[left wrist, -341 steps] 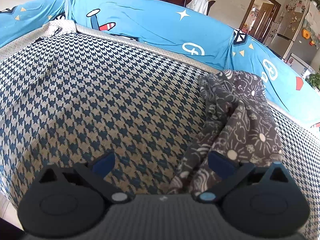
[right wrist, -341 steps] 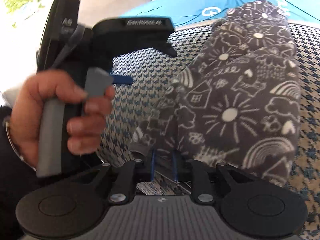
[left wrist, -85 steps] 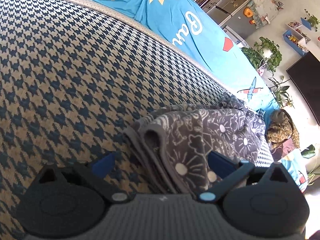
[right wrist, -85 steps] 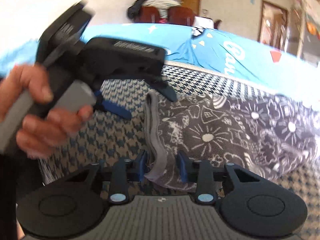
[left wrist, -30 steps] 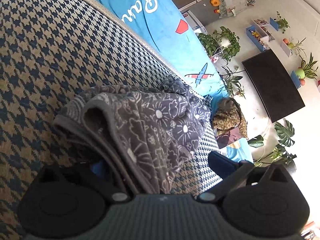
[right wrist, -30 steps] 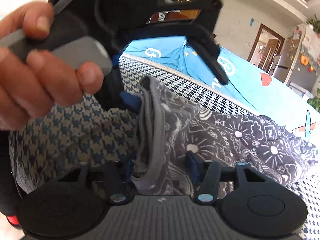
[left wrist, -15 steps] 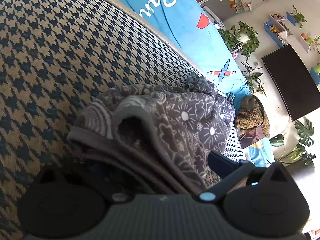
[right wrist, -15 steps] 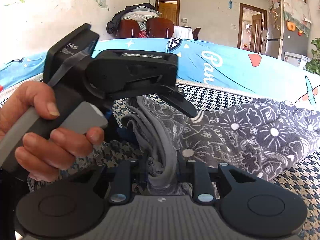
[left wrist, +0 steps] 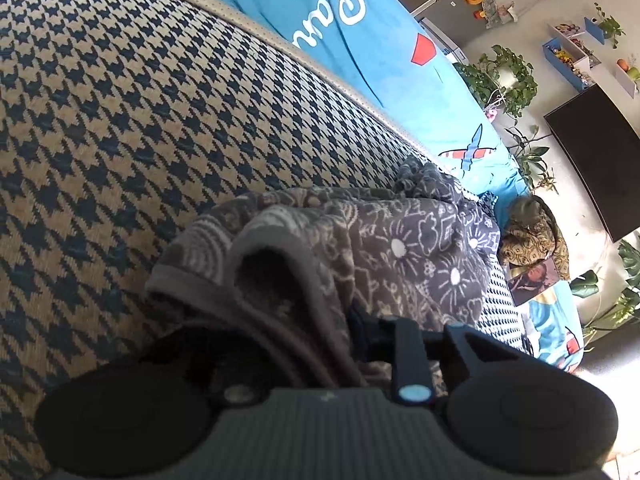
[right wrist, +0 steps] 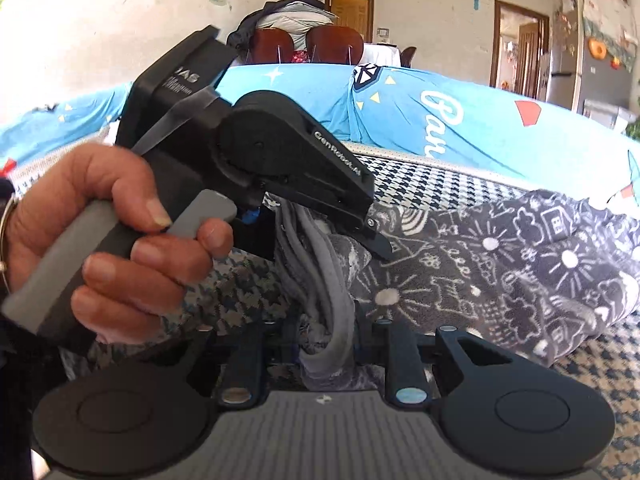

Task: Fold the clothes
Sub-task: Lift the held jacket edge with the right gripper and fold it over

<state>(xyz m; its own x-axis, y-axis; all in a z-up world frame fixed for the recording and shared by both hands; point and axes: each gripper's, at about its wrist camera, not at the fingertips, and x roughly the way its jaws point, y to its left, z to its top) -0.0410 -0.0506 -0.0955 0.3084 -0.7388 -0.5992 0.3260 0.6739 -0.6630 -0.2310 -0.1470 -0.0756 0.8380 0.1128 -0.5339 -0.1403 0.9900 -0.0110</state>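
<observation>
Where the bunched grey hem of the garment [right wrist: 500, 264] rises off the sofa seat [left wrist: 120, 112], both grippers have hold of it. The right gripper [right wrist: 326, 344] stands narrow, its pads pressed on a thick roll of plain grey hem that comes straight up between them. The left gripper [left wrist: 320, 332] has just been closing and is now clamped on the same end of the cloth; in its own view the fabric drapes over and hides one finger, while the other finger [left wrist: 400, 344] presses into the folds. In the right wrist view the left gripper [right wrist: 304, 196] sits just behind and above the right one, held by the person's hand [right wrist: 120, 240], with the hem running from one pair of jaws to the other.

One garment is in sight, with two grippers and one hand. From the gripped end the garment trails toward the far right part of the seat, lying along the seat's back edge just beside the blue cover [left wrist: 360, 40] over the backrest.

It is dark grey soft cloth printed all over with white line drawings: suns, houses, clouds, arcs. Its hem is plain mid-grey. The held end is folded in several layers, one layer gaping open like a pocket; the rest lies rumpled and heaped.
</observation>
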